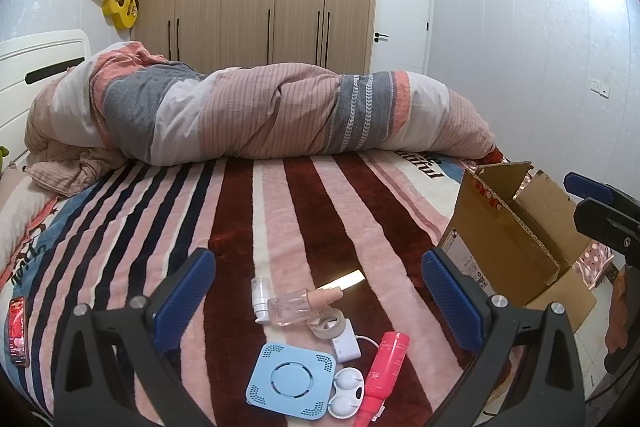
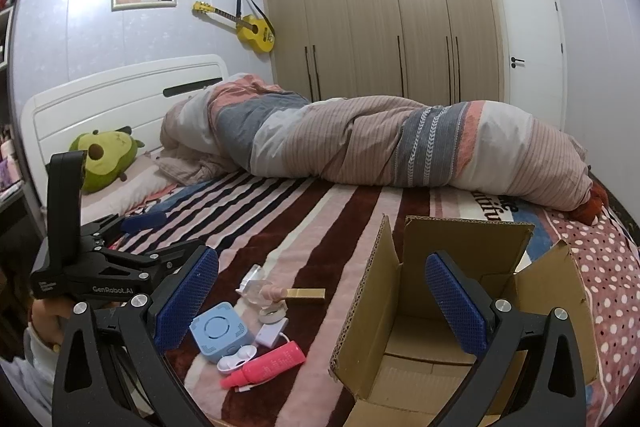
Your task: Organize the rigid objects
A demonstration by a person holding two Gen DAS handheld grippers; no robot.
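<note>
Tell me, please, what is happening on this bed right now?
A person holds a two-finger gripper in each hand above a striped blanket. Both the left gripper and the right gripper are open and hold nothing. A cluster of small items lies on the blanket: a light blue square plastic case, a pink tube-shaped bottle, a clear plastic pump bottle and a flat gold bar. The open brown cardboard box beside them looks empty, so the sorting has not yet begun.

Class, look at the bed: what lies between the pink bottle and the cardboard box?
Nothing: in the right wrist view only bare striped blanket separates the pink bottle from the cardboard box.
</note>
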